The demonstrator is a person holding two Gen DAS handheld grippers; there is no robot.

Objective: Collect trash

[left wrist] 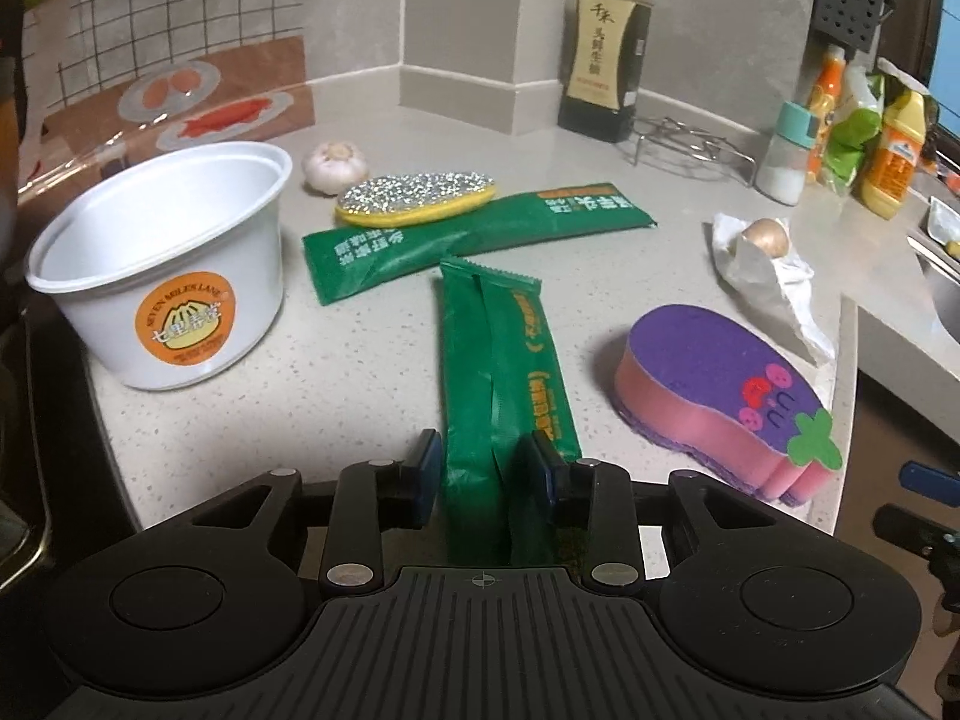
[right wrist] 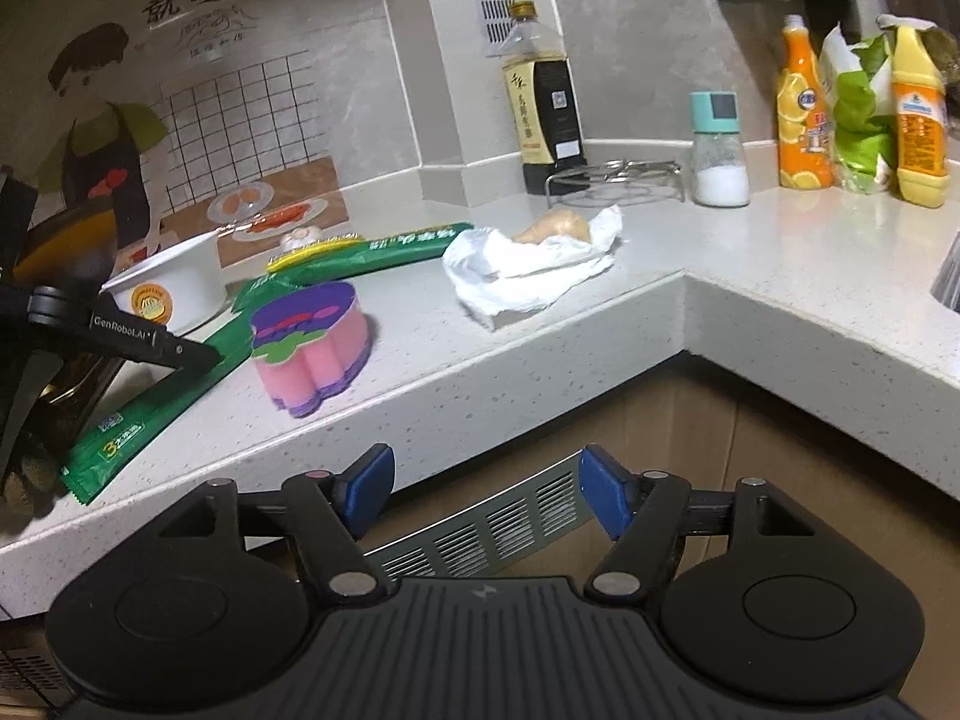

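Left wrist view: the left gripper [left wrist: 483, 468] reaches over the counter [left wrist: 372, 372] with a green wrapper [left wrist: 501, 372] lying lengthwise between its blue pads [left wrist: 427, 468]. The fingers stand apart. The left pad is clear of the wrapper; the right pad sits at the wrapper's edge, and whether it presses cannot be told. A second green wrapper [left wrist: 474, 234] lies crosswise beyond the first, a glittery scrubber [left wrist: 417, 197] resting on its far edge. A white tub [left wrist: 162, 270] with an orange label stands to the left, a garlic bulb [left wrist: 334, 167] behind the scrubber, a purple-and-pink sponge [left wrist: 714, 396] to the right, and crumpled paper [left wrist: 768, 276] holding a brown lump farther right.

Right wrist view: the right gripper [right wrist: 489, 495] hangs off the counter's front edge, fingers wide apart with nothing between them; a cabinet vent [right wrist: 480, 528] shows below. Only this view shows the near wrapper's end overhanging the counter edge, with one left-gripper finger [right wrist: 156, 348] laid against it. It also shows the wall poster [right wrist: 150, 90] and the sink edge [right wrist: 948, 282].

The near wrapper is glossy, creased along a central seam, with a serrated far end and orange print too small to read. Its near end is hidden under the left gripper body. The second wrapper is blurred in the right view.
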